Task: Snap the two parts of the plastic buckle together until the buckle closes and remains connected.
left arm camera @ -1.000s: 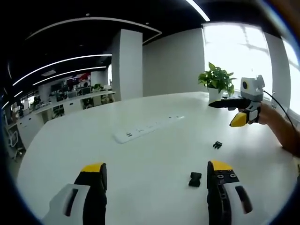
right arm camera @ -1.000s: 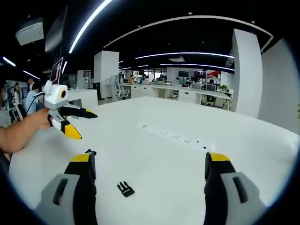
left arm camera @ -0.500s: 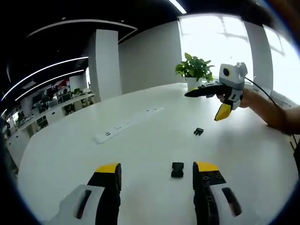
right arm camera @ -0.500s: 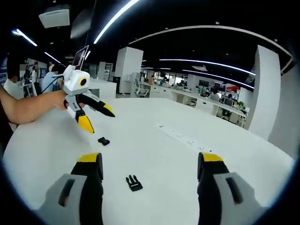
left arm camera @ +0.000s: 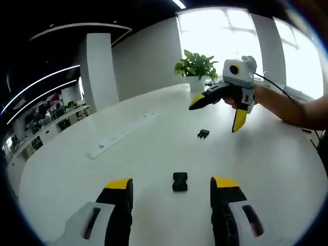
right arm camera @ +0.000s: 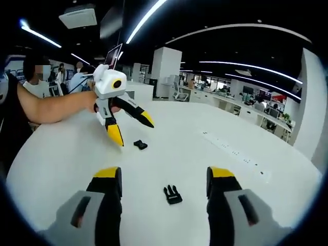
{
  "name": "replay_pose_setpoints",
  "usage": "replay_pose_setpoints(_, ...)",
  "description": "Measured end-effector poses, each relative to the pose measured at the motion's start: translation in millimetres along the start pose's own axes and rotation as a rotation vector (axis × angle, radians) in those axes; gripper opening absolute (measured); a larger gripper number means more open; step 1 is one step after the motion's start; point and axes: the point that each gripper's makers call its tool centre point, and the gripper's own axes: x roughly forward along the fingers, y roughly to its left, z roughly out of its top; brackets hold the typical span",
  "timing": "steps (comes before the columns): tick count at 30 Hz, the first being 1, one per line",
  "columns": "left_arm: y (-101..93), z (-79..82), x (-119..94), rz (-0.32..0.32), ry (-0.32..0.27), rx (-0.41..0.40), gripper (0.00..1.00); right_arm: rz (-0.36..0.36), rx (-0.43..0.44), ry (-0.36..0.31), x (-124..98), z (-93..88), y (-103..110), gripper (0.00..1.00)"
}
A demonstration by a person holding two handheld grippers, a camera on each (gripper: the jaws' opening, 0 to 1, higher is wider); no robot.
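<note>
Left claw [left arm camera: 171, 190] hangs wide open, empty, low over the white table [left arm camera: 128, 169], its jaws framing the socket half of the buckle [left arm camera: 179, 181] lying flat, likely lined up for a pick. Right claw [right arm camera: 163, 180] is equally spread and empty, straddling the pronged half [right arm camera: 172, 194]. Both halves sit well apart, unjoined; power strip [left arm camera: 118, 137] lies beyond.

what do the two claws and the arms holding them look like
Each claw, left claw and right claw, has black jaws with yellow tips and grey-white outer shells with dark slots. A white box sits on top. A thin dark cable trails from the right one. The forearms are bare; a dark sleeveless top shows.
</note>
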Motion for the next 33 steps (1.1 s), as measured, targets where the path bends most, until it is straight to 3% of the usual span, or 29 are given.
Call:
replay_pose_setpoints(3, 1.2, 2.4, -1.6, -0.024, -0.013, -0.015, 0.61, 0.024, -0.01, 0.011, 2.8, -0.5, 0.8, 0.66)
replay_pose_setpoints(5, 4.5, 5.5, 0.2, -0.024, 0.0, -0.001, 0.61, 0.06, -0.031, 0.053, 5.4, -1.3, 2.3, 0.65)
replay_pose_setpoints(7, 7.7, 10.6, 2.9, -0.017, 0.015, 0.007, 0.61, 0.067, -0.026, 0.051, 9.8, 6.7, -3.0, 0.65)
replay_pose_setpoints(10, 16.1, 22.4, 4.5, -0.023, -0.009, 0.012, 0.61, 0.088, 0.034, -0.044, 12.7, 26.9, 0.4, 0.65)
replay_pose_setpoints(13, 14.3, 21.0, 4.1, -0.047, -0.001, 0.008, 0.61, 0.1, -0.015, 0.023, 9.0, 15.5, 7.9, 0.65)
replay_pose_setpoints(20, 10.6, 14.3, 4.4, -0.079, 0.004, -0.017, 0.6, 0.096, 0.045, -0.002, 1.9, 13.5, -8.2, 0.65)
replay_pose_setpoints(30, 3.4, 16.7, -4.7, -0.105, 0.002, -0.031, 0.6, 0.135, 0.056, 0.015, 0.4, 5.3, -6.4, 0.64)
replay_pose_setpoints(33, -7.7, 15.7, -5.0, -0.113, 0.0, -0.024, 0.6, 0.145, 0.059, 0.011, 0.3, 6.3, -5.3, 0.63)
